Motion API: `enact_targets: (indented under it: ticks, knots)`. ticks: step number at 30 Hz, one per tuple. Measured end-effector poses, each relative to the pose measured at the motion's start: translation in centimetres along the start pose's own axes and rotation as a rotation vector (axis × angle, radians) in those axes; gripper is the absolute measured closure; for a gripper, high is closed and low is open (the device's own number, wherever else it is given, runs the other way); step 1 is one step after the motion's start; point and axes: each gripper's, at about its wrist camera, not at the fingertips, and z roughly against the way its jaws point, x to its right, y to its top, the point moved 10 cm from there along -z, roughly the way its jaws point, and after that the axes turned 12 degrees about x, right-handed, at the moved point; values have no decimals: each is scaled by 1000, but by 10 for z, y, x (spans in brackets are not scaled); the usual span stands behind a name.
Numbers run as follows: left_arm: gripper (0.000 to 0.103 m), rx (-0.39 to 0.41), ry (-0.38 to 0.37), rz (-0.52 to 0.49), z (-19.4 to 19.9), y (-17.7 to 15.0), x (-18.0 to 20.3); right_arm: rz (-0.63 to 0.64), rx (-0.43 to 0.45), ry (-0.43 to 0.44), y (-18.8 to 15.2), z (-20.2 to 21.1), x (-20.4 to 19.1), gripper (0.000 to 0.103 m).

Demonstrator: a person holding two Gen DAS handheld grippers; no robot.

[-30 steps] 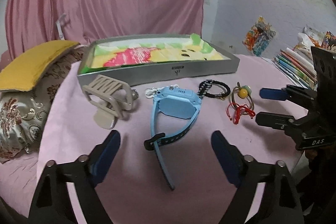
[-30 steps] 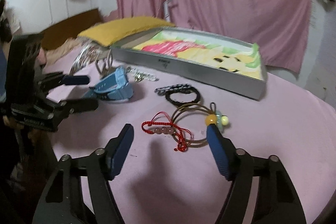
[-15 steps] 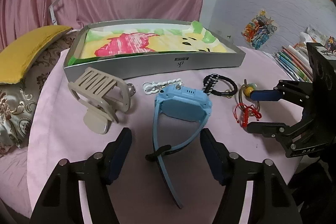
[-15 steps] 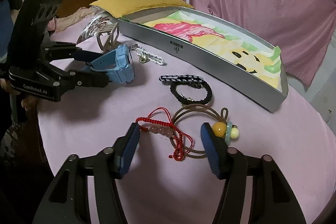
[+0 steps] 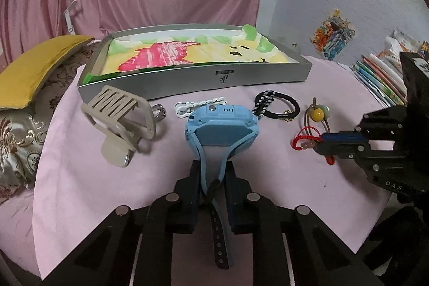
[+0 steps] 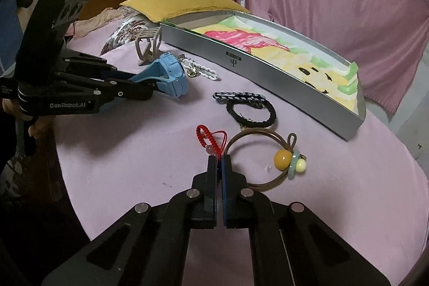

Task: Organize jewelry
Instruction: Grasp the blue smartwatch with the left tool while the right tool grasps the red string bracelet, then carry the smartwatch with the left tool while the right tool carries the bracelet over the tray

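Observation:
A blue watch point(image 5: 222, 125) stands on its side on the pink cloth. My left gripper point(image 5: 213, 165) is closing, and its pads press on the watch's doubled strap. The right wrist view shows the same grip, the left gripper point(image 6: 150, 90) holding the watch point(image 6: 171, 74). A red string bracelet point(image 6: 207, 134) lies just ahead of my right gripper point(image 6: 219, 158), which is shut on its near end. Its loop still rests on the cloth. A silver box point(image 5: 187, 83) with a bright cartoon lining sits behind the jewelry.
A beige claw clip point(image 5: 120, 109), a ring point(image 5: 158, 110) and a white chain point(image 5: 198, 106) lie in front of the box. A black hair tie point(image 6: 252, 111) and a brown beaded tie point(image 6: 283, 158) lie beside the red bracelet. There is a yellow cushion point(image 5: 32, 69) at left and books point(image 5: 380, 79) at right.
Both grippers went from wide open to shut. The left one closed on the watch strap, the right one on the red bracelet's near end. Both crept slightly forward.

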Motion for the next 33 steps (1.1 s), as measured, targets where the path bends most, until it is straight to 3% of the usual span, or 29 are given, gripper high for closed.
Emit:
enact_targets:
  ticks: [7, 19, 25, 33]
  knots:
    - [91, 38, -25, 39, 13, -5, 8, -12, 50, -3, 2, 12, -2, 100]
    - [92, 107, -2, 30, 25, 1, 13, -54, 138, -7, 14, 21, 5, 100]
    - [92, 199, 17, 54, 34, 31, 4, -111, 333, -66, 50, 35, 18, 100]
    - [92, 403, 98, 78, 35, 99, -15, -158, 564, -143, 116, 33, 31, 100]
